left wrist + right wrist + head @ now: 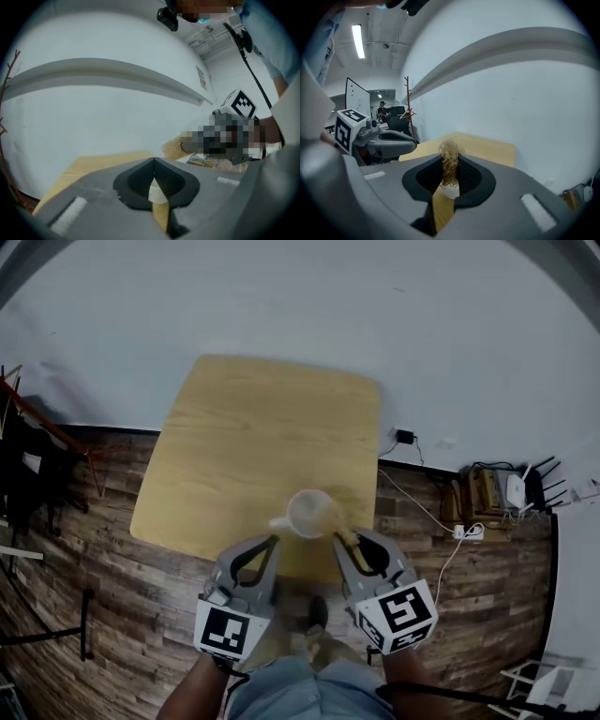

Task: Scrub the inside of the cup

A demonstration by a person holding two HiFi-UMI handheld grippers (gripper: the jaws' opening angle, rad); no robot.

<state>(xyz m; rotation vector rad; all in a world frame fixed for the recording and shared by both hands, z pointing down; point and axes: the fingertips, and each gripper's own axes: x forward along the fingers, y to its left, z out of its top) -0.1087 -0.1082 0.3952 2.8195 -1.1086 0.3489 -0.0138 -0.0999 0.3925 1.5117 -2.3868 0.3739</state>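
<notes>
A white cup (pixel 308 513) hovers over the near edge of the yellow wooden table (pixel 253 437), its mouth facing up toward me. My left gripper (pixel 274 538) is shut on the cup's handle (pixel 279 522); in the left gripper view only a white sliver of the handle (pixel 157 191) shows between the jaws. On the cup's right, my right gripper (pixel 342 540) is shut on a wooden-handled brush (pixel 345 536) that slants toward the cup's rim. In the right gripper view its tan bristle tuft (pixel 450 157) sticks up past the jaws. The tuft (pixel 176 146) also shows in the left gripper view.
The table stands on a dark plank floor against a pale wall. A power strip (pixel 472 532) with cables and small devices lies on the floor at the right. A dark rack (pixel 28 442) stands at the left. My legs are right below the grippers.
</notes>
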